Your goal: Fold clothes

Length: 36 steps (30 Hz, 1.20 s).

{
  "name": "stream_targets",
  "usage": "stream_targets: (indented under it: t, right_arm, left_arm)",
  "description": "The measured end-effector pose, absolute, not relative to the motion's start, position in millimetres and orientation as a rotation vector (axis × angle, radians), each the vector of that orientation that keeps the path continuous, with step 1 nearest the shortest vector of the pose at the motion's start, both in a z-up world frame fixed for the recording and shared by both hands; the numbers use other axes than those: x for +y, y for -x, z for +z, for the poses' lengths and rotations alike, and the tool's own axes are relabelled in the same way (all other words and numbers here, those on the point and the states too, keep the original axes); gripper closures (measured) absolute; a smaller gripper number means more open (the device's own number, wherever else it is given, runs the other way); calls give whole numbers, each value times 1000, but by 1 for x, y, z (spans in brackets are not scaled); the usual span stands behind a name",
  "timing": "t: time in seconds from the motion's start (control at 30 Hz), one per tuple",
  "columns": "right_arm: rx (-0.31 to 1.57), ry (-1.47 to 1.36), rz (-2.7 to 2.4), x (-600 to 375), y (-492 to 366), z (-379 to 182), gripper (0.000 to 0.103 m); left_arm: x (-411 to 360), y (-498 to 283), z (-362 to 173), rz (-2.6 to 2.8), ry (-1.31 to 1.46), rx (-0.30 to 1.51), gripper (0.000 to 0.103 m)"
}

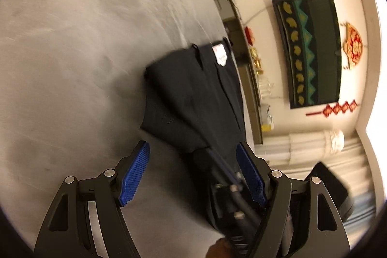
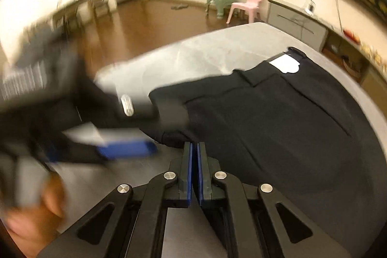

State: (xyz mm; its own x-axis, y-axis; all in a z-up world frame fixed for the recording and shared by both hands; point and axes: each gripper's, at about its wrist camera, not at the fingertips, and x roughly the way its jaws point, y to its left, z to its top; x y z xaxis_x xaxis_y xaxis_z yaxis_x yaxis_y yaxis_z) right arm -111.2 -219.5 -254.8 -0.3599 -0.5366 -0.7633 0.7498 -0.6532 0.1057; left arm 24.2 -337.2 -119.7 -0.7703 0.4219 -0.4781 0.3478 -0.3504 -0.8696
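left wrist view. item: dark navy folded trousers (image 1: 193, 93) with a white paper tag at the waistband, lying on the grey cloth-covered table (image 1: 72, 52), toward its wall-side edge. left gripper (image 1: 193, 175): blue ribbed pads standing wide apart, nothing pressed between them; the trousers' near end sits just ahead of the gap. the right gripper (image 1: 232, 190) crosses between the pads, beside the trousers' near end. risk: closing here would likely pinch the other tool rather than cloth.

right wrist view. item: the same trousers (image 2: 278, 117), filling the table (image 2: 193, 55) from the tagged waistband down to the near hem. right gripper (image 2: 194, 149): blue pads brought together at the trousers' near edge; whether any cloth is caught, cannot tell. left gripper (image 2: 125, 149) blurred, just beside the trousers' left edge, pads apart. risk: with only a thin bite, the hem may slip out on lifting; a pull from one side alone would probably skew the existing fold.
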Motion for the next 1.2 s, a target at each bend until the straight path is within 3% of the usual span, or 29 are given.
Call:
stream_targets:
  t: [0.1, 0.2, 0.23, 0.27, 0.37, 0.47, 0.53, 0.6, 0.67, 0.73, 0.77, 0.83, 1.03, 1.1, 1.2]
  right_arm:
    - [173, -1084, -2016, -211, 119, -265, 99]
    - [130, -1111, -1973, -227, 142, -277, 99]
    - [136, -1119, -1968, -227, 147, -280, 99]
    - [143, -1128, -1958, -231, 153, -284, 99]
    - [170, -1190, -1899, -228, 147, -303, 96]
    - [189, -1202, -1892, -204, 161, -300, 73]
    - [179, -1173, -1946, -183, 181, -287, 71]
    - [163, -1198, -2043, -168, 227, -281, 62]
    - [143, -1275, -2116, -163, 288, -290, 61]
    - [144, -1372, -2166, -163, 334, -310, 54]
    - [155, -1438, -2176, -165, 355, -324, 45]
    - [181, -1577, -2166, -170, 382, -358, 42]
    - [88, -1478, -2104, -226, 392, -337, 33]
    - [168, -1447, -2044, -267, 396, -332, 24]
    - [395, -1498, -1917, -321, 392, -351, 24]
  left_arm:
    - [-333, -17, -119, 2348, 1014, -1760, 26]
    - [-333, 5, -114, 2426, 1028, -1702, 28]
    - [-333, 12, -113, 2470, 1050, -1660, 42]
    - [-333, 19, -112, 2521, 1080, -1608, 94]
    - [-324, 29, -107, 2628, 1145, -1458, 95]
    - [-301, 27, -86, 2788, 1143, -1210, 96]
    - [-282, 26, -73, 2892, 1135, -1012, 96]
    - [-264, 28, -63, 2962, 1129, -833, 96]
    - [-241, 29, -59, 3000, 1130, -640, 96]
    - [-219, 29, -56, 3014, 1124, -459, 96]
    - [-207, 30, -53, 3025, 1119, -361, 96]
    - [-191, 30, -54, 3020, 1111, -210, 96]
    - [-189, 37, -62, 2971, 1161, -148, 96]
    - [-190, 39, -62, 2964, 1167, -140, 96]
    - [-189, 39, -62, 2964, 1164, -109, 96]
